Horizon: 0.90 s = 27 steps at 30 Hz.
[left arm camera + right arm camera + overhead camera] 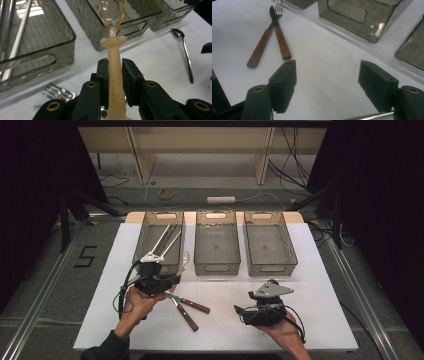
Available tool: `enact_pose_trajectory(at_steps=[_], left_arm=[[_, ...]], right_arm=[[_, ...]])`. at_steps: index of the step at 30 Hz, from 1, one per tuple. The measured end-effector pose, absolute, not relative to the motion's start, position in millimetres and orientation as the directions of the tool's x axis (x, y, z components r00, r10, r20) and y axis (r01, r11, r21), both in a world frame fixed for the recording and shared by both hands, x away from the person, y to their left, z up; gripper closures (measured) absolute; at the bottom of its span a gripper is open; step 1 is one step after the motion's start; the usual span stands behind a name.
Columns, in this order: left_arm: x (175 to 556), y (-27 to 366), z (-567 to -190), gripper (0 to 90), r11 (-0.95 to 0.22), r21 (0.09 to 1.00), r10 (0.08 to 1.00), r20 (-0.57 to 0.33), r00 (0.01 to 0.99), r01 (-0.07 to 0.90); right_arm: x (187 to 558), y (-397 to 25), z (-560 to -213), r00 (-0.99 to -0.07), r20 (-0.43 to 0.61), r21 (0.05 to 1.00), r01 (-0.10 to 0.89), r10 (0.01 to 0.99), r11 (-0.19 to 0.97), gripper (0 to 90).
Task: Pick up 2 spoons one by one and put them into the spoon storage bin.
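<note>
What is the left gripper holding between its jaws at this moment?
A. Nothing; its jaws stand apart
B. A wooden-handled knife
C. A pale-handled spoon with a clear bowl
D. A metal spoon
C: in the left gripper view, the left gripper has its jaws closed on the pale handle of the spoon, whose clear bowl points toward the bins; the metal spoon lies apart on the table.

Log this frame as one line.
left gripper: shut on spoon | right gripper: open | knife, fork: on table

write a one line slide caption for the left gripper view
Left gripper clamps the pale handle of a clear-bowled spoon, pointing toward smoky bins, a metal spoon lying to one side.
</note>
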State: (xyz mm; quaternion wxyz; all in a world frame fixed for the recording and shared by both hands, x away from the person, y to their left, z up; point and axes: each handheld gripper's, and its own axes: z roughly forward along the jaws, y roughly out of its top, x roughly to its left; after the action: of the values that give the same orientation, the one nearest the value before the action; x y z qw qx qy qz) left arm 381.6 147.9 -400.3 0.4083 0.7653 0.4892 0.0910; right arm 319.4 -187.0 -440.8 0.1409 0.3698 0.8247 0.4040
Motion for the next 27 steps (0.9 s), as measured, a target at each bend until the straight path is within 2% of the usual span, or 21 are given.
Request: enact_pose_trajectory(at_steps=[9,21,27], left_arm=[[407,129,-394,75.9,-0.175,0.732,0.805,-0.280,0.524,0.659],[438,108,-384,75.9,-0.191,0.759,0.804,-0.242,0.543,0.622],[451,107,-384,75.9,-0.159,0.765,0.805,-0.266,0.531,0.624]], right_arm=[[319,-187,-440,-0.693,0.072,0.779,0.489,0.717,0.394,31.3],[318,-187,-439,-0.698,0.077,0.785,0.483,0.712,0.389,30.6],[318,-187,-439,-0.698,0.076,0.783,0.484,0.712,0.391,30.6]])
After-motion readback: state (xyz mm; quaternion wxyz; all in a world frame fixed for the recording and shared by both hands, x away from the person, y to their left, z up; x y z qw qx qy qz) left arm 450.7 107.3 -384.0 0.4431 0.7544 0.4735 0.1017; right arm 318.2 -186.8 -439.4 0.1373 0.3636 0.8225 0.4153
